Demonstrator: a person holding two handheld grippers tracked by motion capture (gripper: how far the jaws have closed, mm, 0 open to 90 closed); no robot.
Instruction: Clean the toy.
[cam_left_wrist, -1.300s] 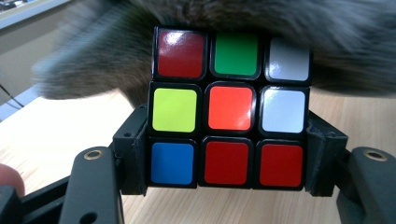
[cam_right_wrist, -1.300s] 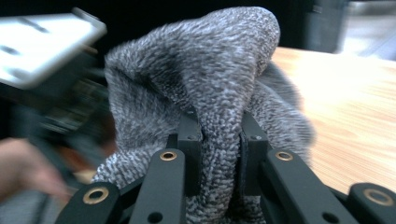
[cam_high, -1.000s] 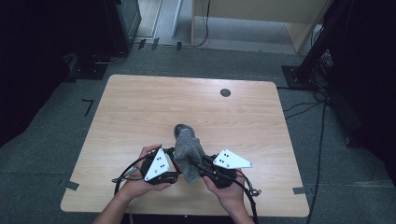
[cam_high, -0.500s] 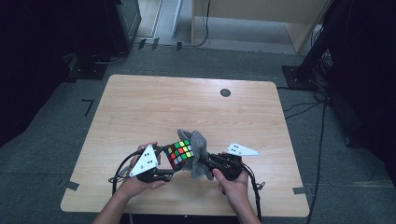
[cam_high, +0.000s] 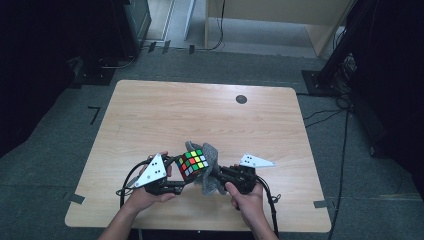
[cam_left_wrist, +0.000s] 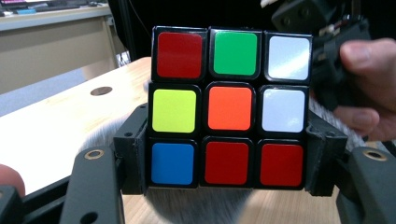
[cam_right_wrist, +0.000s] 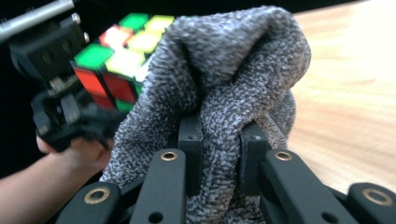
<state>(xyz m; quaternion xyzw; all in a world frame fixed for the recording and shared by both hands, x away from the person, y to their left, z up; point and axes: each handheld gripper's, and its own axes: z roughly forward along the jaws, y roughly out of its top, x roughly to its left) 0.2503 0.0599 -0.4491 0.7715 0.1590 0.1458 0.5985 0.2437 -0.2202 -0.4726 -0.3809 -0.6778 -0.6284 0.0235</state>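
From the high view, the left gripper (cam_high: 181, 182) holds a puzzle cube (cam_high: 192, 163) clamped between its jaws above the near middle of the wooden table (cam_high: 165, 115), the cube tilted so that a face of green, yellow and red squares looks up. Just right of it the right gripper (cam_high: 220, 176) pinches a grey cloth (cam_high: 212, 172), which bunches up against the cube's right side and hangs down to the tabletop. Both of the person's hands come in from the near edge. In the left gripper view the cube (cam_left_wrist: 229, 109) sits squarely between the two black jaws, their pads pressing its left and right sides; the face shown reads red, green, white across the top, yellow, orange, white in the middle, blue, red, red below. Fuzzy grey cloth (cam_left_wrist: 196, 205) shows under the cube, and the other hand's fingers (cam_left_wrist: 369, 88) are at the right. In the right gripper view the jaws stand narrow, closed on a fold of the cloth (cam_right_wrist: 224, 93), which rises in a lump ahead of them; the cube (cam_right_wrist: 119, 51) is at far left, touching the cloth.
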